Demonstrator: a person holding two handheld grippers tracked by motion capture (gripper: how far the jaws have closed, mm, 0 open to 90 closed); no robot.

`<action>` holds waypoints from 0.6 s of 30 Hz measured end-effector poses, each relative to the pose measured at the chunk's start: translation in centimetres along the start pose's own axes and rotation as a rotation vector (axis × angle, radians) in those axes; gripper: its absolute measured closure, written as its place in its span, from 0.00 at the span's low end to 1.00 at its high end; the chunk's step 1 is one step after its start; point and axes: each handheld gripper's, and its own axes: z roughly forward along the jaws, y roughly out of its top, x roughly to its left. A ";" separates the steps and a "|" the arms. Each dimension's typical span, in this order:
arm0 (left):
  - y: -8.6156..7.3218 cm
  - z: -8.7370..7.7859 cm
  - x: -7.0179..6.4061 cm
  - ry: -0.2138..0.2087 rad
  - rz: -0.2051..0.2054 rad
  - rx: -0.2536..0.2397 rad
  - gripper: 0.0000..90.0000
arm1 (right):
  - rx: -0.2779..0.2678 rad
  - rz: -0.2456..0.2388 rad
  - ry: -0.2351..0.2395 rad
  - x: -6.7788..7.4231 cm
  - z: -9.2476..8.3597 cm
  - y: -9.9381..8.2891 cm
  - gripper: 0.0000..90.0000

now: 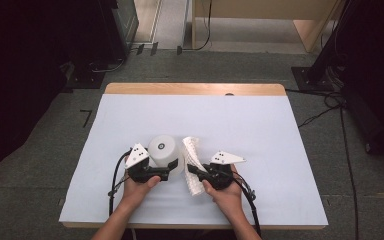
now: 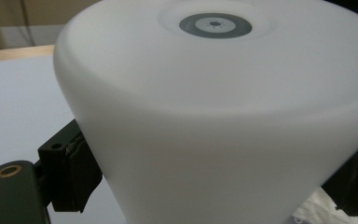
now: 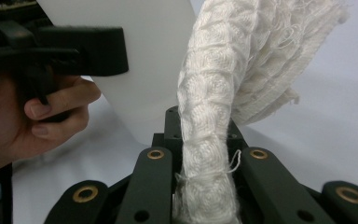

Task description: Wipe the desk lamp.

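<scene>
Cloth (image 3: pixel 214 112), a white knitted roll, stands clamped in the right gripper (image 1: pixel 196 171), long axis upright, just right of the inverted white cup (image 1: pixel 164 152). Left gripper (image 1: pixel 166 173) straddles the cup's wall, jaws apparently touching it.

A milky white cup (image 1: pixel 164 151) with a grey ring mark, a white waffle-weave cloth (image 1: pixel 192 160), black grippers, pale blue table (image 1: pixel 260 130).
</scene>
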 end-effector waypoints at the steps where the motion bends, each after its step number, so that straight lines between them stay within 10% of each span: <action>1: 0.0 0.0 0.2 -0.020 -0.001 0.008 0.10 | -0.005 0.001 0.007 0.1 0.0 0.0 0.89; 18: -0.6 1.3 -1.4 -0.098 0.112 0.108 0.10 | -0.128 -0.062 0.056 1.6 -3.2 3.0 0.89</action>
